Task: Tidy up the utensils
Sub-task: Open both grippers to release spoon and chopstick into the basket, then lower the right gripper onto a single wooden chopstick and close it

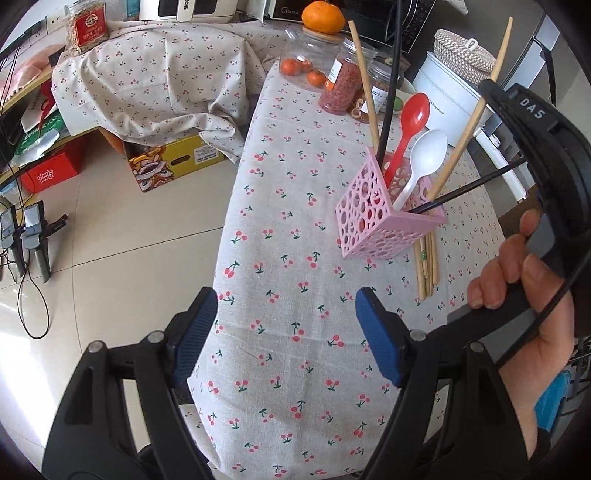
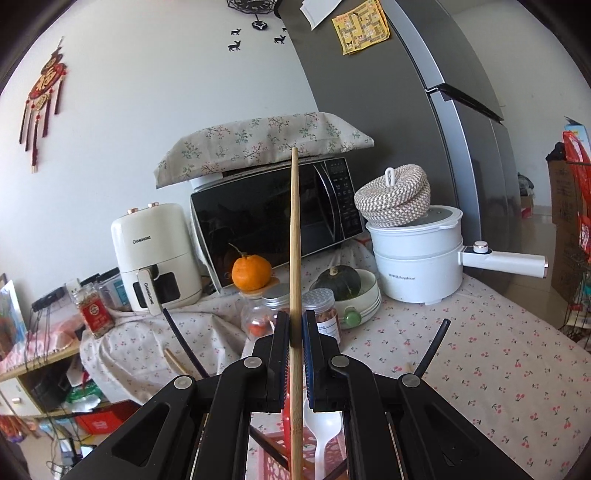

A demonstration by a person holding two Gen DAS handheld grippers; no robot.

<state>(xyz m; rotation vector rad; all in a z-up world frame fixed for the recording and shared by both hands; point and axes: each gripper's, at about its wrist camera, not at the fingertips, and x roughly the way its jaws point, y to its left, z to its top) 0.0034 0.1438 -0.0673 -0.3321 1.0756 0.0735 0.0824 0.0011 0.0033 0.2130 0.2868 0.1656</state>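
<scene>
A pink perforated utensil holder (image 1: 384, 214) stands on the cherry-print tablecloth (image 1: 295, 258). It holds a red spoon (image 1: 410, 122), a white spoon (image 1: 424, 155), wooden chopsticks and black chopsticks (image 1: 469, 188). My right gripper (image 2: 295, 332) is shut on a wooden chopstick (image 2: 294, 258), held upright above the holder; its lower end reaches into the holder (image 1: 469, 125). The holder's top shows below the fingers (image 2: 273, 454). My left gripper (image 1: 286, 325) is open and empty, over the table near its front edge. Several wooden chopsticks (image 1: 426, 269) lie on the cloth behind the holder.
Jars (image 1: 340, 85) and oranges (image 1: 322, 16) stand at the table's far end, with a microwave (image 2: 273, 221), an air fryer (image 2: 155, 254), a white electric pot (image 2: 417, 254) and a bowl with a squash (image 2: 351, 291). Left of the table are tiled floor (image 1: 129, 258) and boxes (image 1: 170, 162).
</scene>
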